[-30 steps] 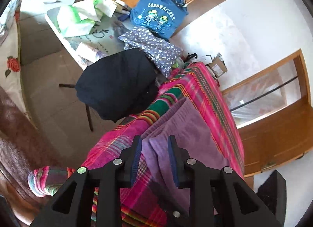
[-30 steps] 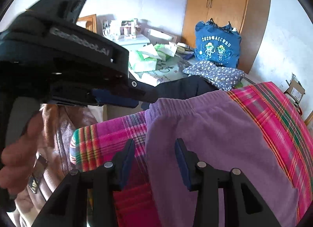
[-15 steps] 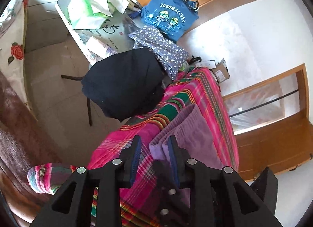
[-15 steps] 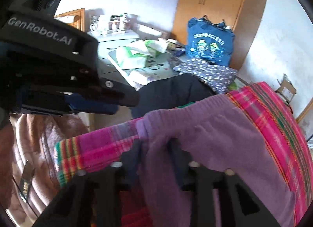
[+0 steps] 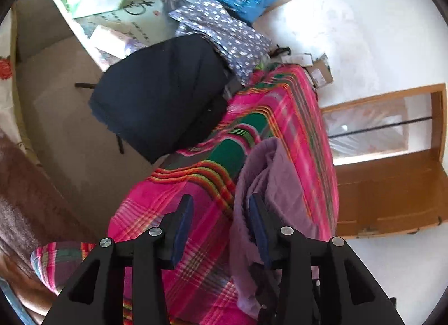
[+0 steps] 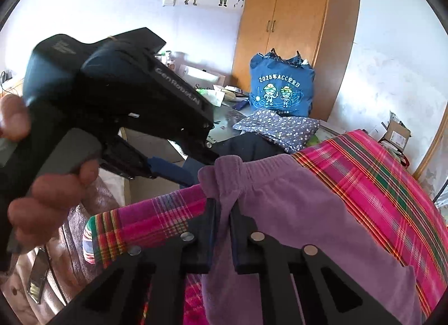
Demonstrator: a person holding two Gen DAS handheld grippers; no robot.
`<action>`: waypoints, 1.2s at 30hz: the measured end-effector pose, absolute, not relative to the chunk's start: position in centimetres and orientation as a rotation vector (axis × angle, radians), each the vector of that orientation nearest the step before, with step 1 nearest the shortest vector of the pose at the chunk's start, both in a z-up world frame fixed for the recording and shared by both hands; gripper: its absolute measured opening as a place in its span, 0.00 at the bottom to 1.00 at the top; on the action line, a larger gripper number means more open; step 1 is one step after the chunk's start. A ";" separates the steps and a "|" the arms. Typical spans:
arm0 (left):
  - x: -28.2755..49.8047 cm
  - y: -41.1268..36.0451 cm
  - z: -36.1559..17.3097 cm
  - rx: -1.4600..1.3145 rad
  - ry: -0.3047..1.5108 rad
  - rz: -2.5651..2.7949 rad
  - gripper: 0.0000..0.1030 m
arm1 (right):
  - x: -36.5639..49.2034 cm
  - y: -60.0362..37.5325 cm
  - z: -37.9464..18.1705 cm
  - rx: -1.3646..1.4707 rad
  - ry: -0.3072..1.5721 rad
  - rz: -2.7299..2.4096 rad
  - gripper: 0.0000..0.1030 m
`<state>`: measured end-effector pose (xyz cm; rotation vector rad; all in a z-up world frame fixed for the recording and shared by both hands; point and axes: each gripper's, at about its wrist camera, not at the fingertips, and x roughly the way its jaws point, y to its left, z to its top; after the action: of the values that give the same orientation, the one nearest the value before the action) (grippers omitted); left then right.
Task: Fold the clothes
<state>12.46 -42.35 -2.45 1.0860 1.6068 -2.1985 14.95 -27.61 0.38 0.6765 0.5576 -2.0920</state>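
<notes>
On the plaid bedspread (image 6: 372, 174) the purple garment (image 6: 302, 213) lies bunched, its waistband corner lifted. A second ago your right gripper (image 6: 223, 230) stood spread over it; now its jaws pinch that corner. Your left gripper (image 5: 221, 227), then narrow, has its jaws spread, one finger behind a purple fold: likely a handover for a fold. Beyond: black cloth (image 5: 159, 92), dotted fabric (image 5: 224, 31), blue bag (image 6: 280, 90) crowd the bed's end.

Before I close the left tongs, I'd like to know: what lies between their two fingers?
Only the plaid sheet; the left wrist view shows the purple garment draped over the right-hand finger, not in the gap.
</notes>
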 end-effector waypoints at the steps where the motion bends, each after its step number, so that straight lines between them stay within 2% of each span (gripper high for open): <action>1: 12.2 -42.4 -2.5 1.083 1.639 -2.208 0.42 | 15.0 -27.5 0.3 0.679 0.555 -2.090 0.09; 9: 10.8 -42.7 -4.0 1.120 1.837 -2.204 0.44 | 15.0 -27.6 -0.2 0.687 0.566 -2.077 0.09; 22: 9.4 -42.4 -4.3 1.216 1.849 -2.244 0.44 | 15.0 -27.7 -0.6 0.693 0.565 -2.084 0.09; 24: 9.5 -42.3 -4.0 1.233 1.845 -2.255 0.44 | 15.0 -27.8 -0.6 0.694 0.574 -2.092 0.12; 26: 9.6 -42.2 -3.8 1.247 1.847 -2.262 0.44 | 15.3 -28.0 -0.6 0.677 0.598 -2.100 0.23; 29: 9.9 -42.5 -4.0 1.236 1.890 -2.234 0.44 | 15.7 -28.7 -0.7 0.644 0.654 -2.099 0.33; 31: 9.9 -42.5 -4.0 1.228 1.906 -2.226 0.44 | 16.1 -29.5 -1.1 0.638 0.711 -2.084 0.37; 36: 9.8 -42.6 -4.0 1.231 1.918 -2.220 0.44 | 16.5 -31.2 -1.8 0.617 0.825 -2.104 0.37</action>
<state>9.78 -42.64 -3.97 1.2306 1.9185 -2.2203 16.48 -31.23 -1.84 0.6171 0.8249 -2.1039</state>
